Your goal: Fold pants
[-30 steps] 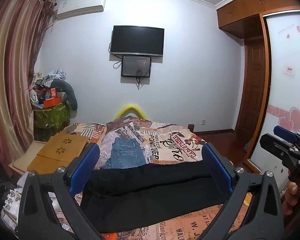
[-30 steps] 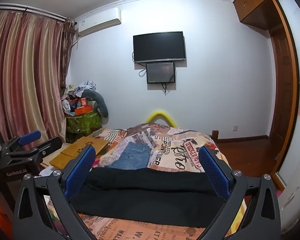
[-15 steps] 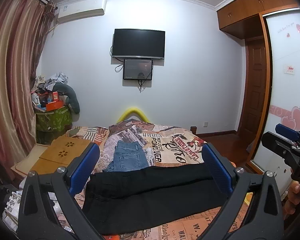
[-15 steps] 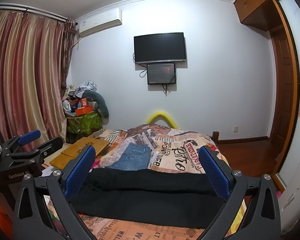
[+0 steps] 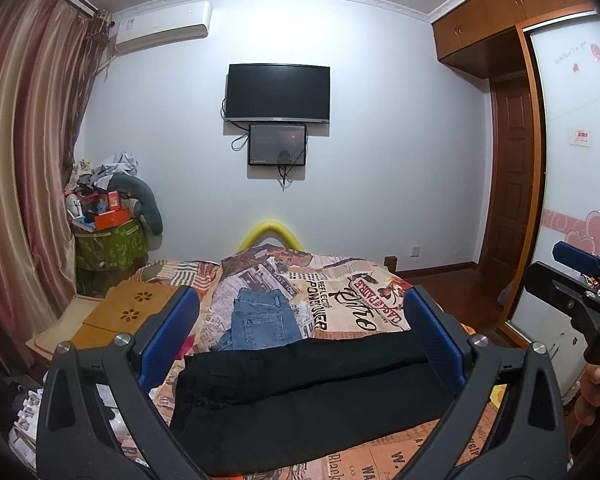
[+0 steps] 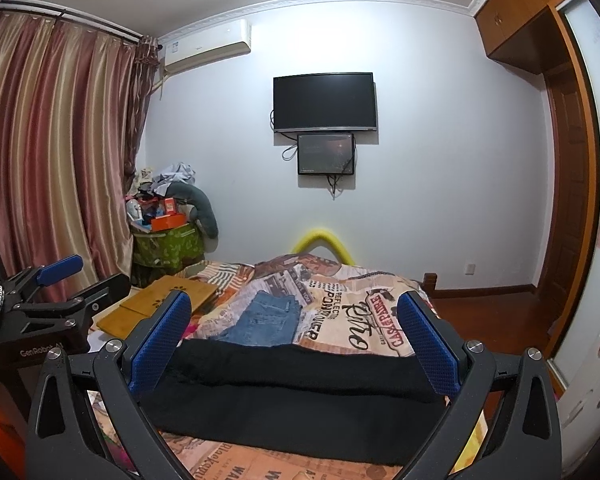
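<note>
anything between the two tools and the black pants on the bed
Nothing visible. Both the left tool and right tool are open, facing the long black pants laid across the printed bedspread; the folded blue jeans lie beyond.

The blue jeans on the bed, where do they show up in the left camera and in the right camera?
Left wrist view: the blue jeans lie left of centre, just beyond the black pants.
Right wrist view: the blue jeans lie left of centre, again behind the black pants.
Shared landmark: the wall television.
</note>
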Motion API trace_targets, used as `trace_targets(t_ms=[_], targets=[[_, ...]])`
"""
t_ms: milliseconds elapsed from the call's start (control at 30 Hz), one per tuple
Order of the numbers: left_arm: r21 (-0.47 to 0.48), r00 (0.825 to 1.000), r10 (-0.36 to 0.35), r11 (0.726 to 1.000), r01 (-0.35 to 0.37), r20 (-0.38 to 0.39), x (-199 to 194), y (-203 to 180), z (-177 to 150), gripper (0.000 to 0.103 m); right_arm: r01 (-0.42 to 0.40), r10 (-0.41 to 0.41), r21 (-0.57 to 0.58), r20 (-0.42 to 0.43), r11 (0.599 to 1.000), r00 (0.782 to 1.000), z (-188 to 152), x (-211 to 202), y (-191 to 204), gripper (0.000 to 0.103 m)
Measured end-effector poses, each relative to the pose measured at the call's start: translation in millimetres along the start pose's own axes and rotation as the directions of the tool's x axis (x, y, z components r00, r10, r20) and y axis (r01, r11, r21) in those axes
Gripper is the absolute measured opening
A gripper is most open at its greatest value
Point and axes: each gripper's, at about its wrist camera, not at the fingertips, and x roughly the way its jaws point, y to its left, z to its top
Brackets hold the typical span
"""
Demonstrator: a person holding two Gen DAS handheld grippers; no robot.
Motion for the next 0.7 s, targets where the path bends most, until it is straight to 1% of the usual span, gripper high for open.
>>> trace_targets(t_ms=[700], targets=[[0.005, 1.0, -0.002, 1.0, 0.002, 0.003, -0.8, -3.5, 3.0, 0.103, -0.019, 0.019, 0.007, 0.008, 1.0, 1.0, 1.3, 0.1, -2.6, 0.102]])
